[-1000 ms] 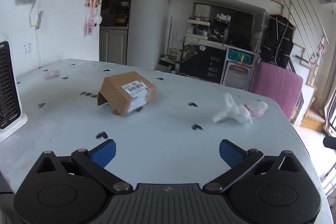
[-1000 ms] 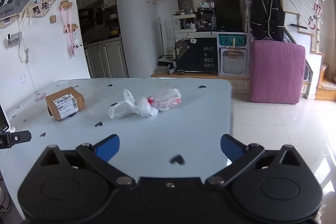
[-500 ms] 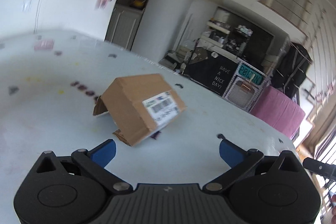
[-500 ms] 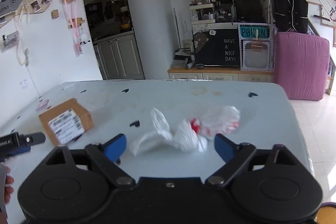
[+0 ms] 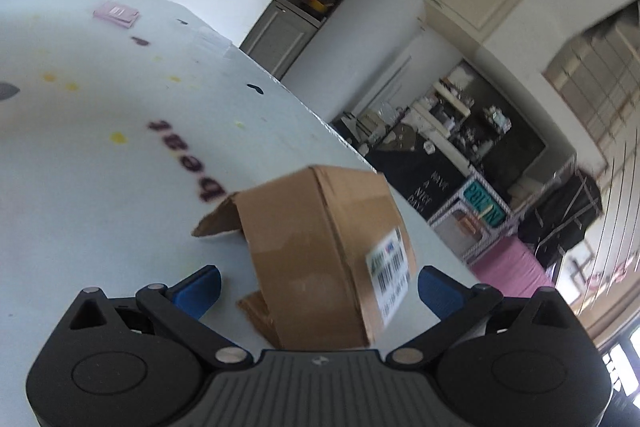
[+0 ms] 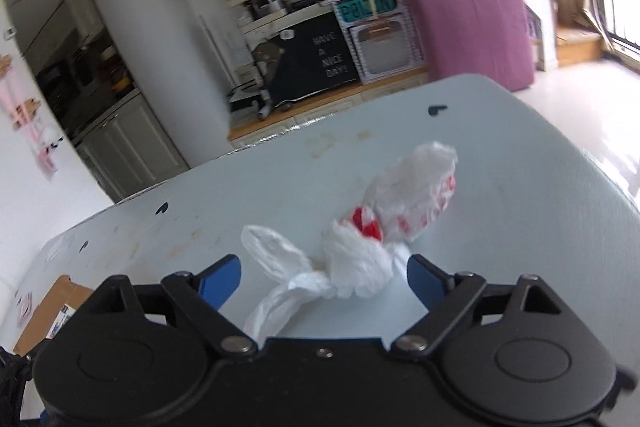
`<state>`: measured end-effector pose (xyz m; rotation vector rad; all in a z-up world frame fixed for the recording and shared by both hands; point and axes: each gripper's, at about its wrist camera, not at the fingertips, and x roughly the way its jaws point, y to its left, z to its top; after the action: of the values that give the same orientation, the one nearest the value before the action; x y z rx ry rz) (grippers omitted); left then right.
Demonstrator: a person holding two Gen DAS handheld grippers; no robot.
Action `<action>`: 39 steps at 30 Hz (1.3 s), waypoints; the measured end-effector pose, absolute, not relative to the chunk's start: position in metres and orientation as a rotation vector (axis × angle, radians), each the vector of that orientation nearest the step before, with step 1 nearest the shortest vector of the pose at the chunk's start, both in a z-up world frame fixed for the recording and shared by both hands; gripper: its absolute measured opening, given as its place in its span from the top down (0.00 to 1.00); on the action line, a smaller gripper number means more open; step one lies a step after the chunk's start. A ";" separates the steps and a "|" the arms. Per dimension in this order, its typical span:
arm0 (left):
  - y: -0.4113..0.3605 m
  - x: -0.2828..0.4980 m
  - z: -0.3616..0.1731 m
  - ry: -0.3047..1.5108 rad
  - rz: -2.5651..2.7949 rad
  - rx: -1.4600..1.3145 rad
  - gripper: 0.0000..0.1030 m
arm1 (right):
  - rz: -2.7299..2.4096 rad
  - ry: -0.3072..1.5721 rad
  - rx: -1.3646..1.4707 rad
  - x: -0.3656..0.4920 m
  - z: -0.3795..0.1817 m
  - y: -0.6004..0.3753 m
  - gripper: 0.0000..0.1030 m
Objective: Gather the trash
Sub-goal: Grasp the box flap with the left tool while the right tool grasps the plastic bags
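Brown cardboard box (image 5: pixel 320 251) wears a white barcode label (image 5: pixel 390 279) at its three o'clock. Pale grey-blue table (image 5: pixel 100 187), yellow flecks, dark lettering. White plastic bag (image 6: pixel 360 247), red print. Blue pads (image 6: pixel 218 281), black gripper frames. Pink note (image 5: pixel 117 14) at eleven o'clock.

Blurring across the barcode label (image 5: pixel 390 277), print unreadable. Hiding the cardboard box's (image 5: pixel 320 251) near bottom behind the left gripper (image 5: pixel 318 289). Cutting off at nine o'clock, in the right view, behind the right gripper (image 6: pixel 322 281). Concealing the plastic bag's (image 6: pixel 360 239) tail.
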<state>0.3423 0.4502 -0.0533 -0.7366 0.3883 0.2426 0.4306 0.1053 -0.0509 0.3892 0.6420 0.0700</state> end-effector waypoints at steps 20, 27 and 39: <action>0.368 0.299 -0.015 0.350 0.234 -0.603 0.38 | 0.392 0.717 0.313 0.369 -0.054 0.035 0.97; 0.286 0.240 -0.007 0.399 0.162 -0.520 0.39 | 0.474 0.740 0.242 0.296 -0.043 -0.035 0.97; 0.135 0.154 -0.019 0.363 0.087 0.177 0.42 | 0.598 0.786 0.068 0.204 -0.039 -0.128 0.96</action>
<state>0.1540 0.1346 -0.0188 0.1772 0.3627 0.0872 0.2042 -0.1280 -0.0391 0.0684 0.7865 0.5983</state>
